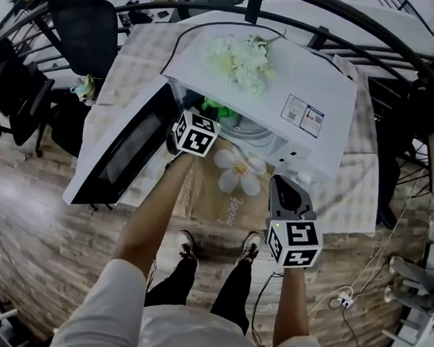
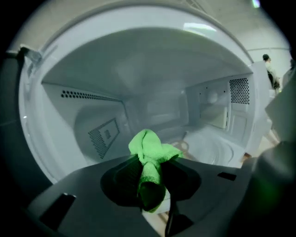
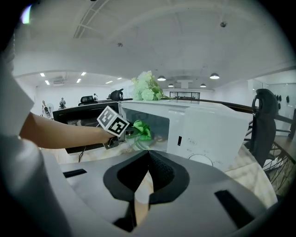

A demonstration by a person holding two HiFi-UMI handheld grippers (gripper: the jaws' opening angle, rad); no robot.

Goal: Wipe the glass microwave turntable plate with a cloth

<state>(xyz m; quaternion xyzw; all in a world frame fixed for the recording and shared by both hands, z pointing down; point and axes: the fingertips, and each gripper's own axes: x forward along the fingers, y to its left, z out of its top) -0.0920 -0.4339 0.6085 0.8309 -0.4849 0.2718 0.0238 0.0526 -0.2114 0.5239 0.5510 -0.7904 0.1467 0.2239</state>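
Observation:
My left gripper (image 2: 151, 184) is shut on a bright green cloth (image 2: 151, 150) and reaches into the mouth of the open white microwave (image 1: 281, 89). The cloth hangs just above the oven floor. The glass turntable plate (image 2: 216, 149) lies inside, ahead and to the right of the cloth. In the head view the cloth (image 1: 219, 108) shows beyond the left gripper's marker cube (image 1: 197, 133), beside the plate's rim (image 1: 253, 132). My right gripper (image 3: 148, 155) is shut on nothing and is held back over the table, in front of the microwave (image 3: 203, 132).
The microwave door (image 1: 119, 152) hangs open to the left. A bunch of pale artificial flowers (image 1: 242, 59) lies on top of the oven. A flower-print cloth (image 1: 235, 174) covers the table. Office chairs (image 1: 83, 21) stand behind, and cables (image 1: 341, 298) lie on the wooden floor.

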